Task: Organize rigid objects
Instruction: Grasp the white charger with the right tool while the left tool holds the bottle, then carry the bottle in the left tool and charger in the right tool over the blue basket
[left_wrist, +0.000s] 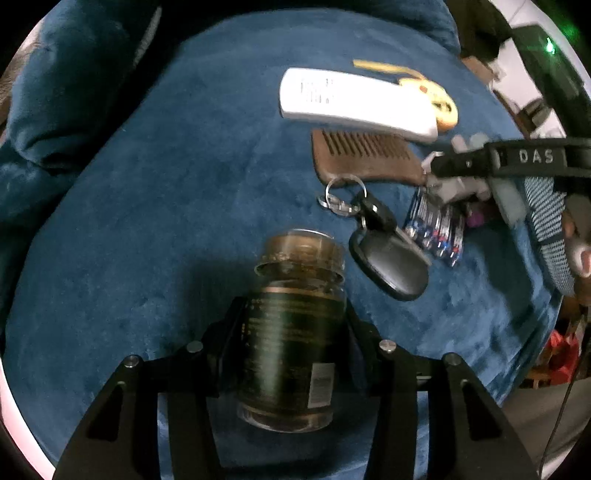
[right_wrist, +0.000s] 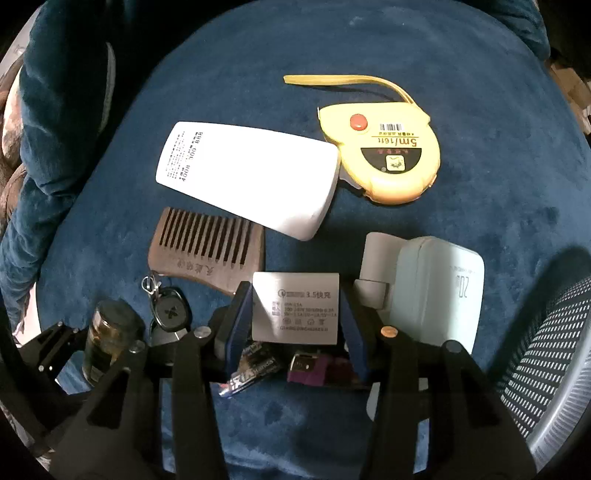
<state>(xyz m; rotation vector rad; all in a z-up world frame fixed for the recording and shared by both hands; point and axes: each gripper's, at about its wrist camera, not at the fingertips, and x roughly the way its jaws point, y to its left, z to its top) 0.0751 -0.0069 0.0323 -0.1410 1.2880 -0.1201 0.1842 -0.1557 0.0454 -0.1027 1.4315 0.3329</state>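
While left fingers (left_wrist: 236, 332) grip a jar (left_wrist: 295, 332), the charger (right_wrist: 295, 308) reads "3.5".

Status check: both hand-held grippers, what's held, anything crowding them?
Left hand-held gripper shut on dark glass jar. Right hand-held gripper shut on white square charger. Black key fob beside jar; pale green power bank beside charger.

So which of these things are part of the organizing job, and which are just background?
Job items:
- jar, shut in the left gripper
- charger, shut in the right gripper
- comb
- tape measure
- white remote
- car key
- battery pack
- pale green case

Background:
- blue cloth
- mesh chair
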